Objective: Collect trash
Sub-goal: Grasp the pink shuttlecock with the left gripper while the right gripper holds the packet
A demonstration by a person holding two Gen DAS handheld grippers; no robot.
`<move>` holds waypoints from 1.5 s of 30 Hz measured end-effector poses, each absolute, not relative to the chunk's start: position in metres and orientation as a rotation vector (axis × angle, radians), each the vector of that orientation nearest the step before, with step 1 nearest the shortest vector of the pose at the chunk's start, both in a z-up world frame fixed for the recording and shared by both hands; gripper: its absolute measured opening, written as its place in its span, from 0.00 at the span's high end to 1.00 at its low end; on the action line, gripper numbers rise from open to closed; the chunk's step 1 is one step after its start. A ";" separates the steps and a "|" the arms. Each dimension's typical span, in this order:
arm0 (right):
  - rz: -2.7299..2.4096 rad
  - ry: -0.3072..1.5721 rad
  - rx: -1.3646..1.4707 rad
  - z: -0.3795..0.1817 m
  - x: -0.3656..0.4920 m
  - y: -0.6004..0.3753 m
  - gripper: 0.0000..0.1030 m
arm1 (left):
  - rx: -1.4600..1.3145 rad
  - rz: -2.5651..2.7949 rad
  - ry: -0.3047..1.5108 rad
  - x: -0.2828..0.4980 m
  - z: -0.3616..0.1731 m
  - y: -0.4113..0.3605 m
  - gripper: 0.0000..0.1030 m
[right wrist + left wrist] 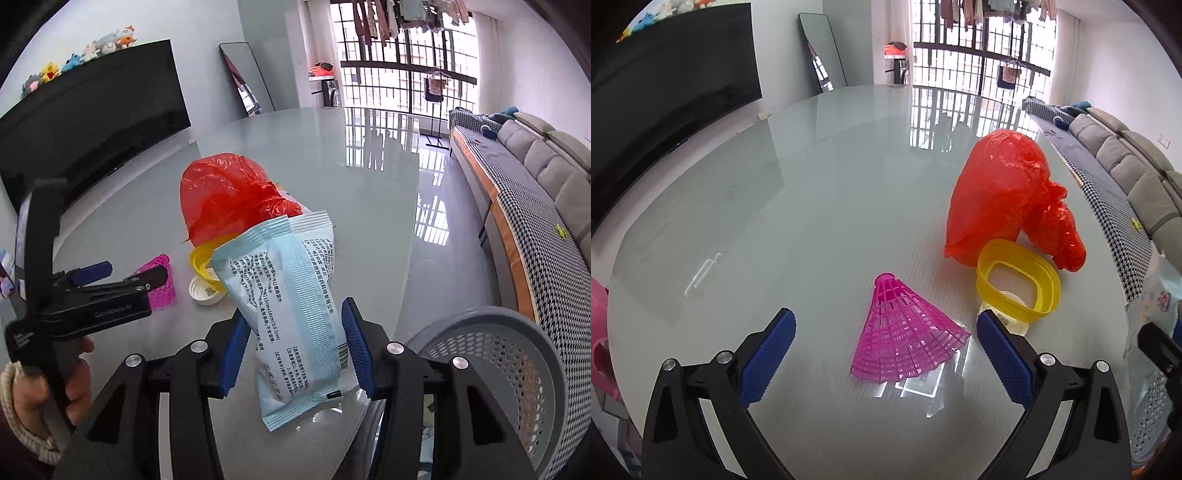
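Right gripper (pixel 295 354) fingers clamp the pale blue wipes packet (pixel 295 314) above the bench (pixel 369 184); left gripper (pixel 886 328) fingers gape empty over the pink shuttlecock (pixel 905 339)

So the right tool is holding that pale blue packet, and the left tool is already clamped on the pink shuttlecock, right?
Not quite. The right tool does hold the pale blue packet, but the left tool is open. In the left wrist view the pink shuttlecock lies on the table between its fingers, ungripped.

On the table (pixel 812 184), the shuttlecock (pixel 905 332) lay near the front edge. The ring (pixel 1017 280) sat to its right, resting on the cap (pixel 1004 319); the bag (pixel 1008 195) lay behind it, toward the right edge.
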State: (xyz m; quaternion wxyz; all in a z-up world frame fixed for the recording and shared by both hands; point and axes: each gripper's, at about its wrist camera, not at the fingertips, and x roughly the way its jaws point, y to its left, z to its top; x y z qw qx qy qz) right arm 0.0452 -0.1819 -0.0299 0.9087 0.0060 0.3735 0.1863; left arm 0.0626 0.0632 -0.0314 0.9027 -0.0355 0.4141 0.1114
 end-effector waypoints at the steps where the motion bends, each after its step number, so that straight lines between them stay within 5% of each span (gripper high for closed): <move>1: 0.378 0.771 0.032 -0.029 0.045 -0.184 0.53 | -0.074 0.236 0.862 0.064 -0.033 0.065 0.06; 37: 0.387 0.776 0.062 -0.025 0.043 -0.164 0.53 | -0.145 0.190 0.928 0.091 -0.050 0.125 0.07; 39: 0.387 0.778 0.064 -0.025 0.043 -0.164 0.53 | -0.148 0.182 0.932 0.092 -0.052 0.125 0.10; 41: 0.387 0.781 0.065 -0.026 0.043 -0.163 0.53 | -0.151 0.167 0.939 0.094 -0.054 0.123 0.25; 45: 0.385 0.790 0.059 -0.028 0.043 -0.160 0.53 | -0.137 0.154 0.937 0.093 -0.056 0.121 0.39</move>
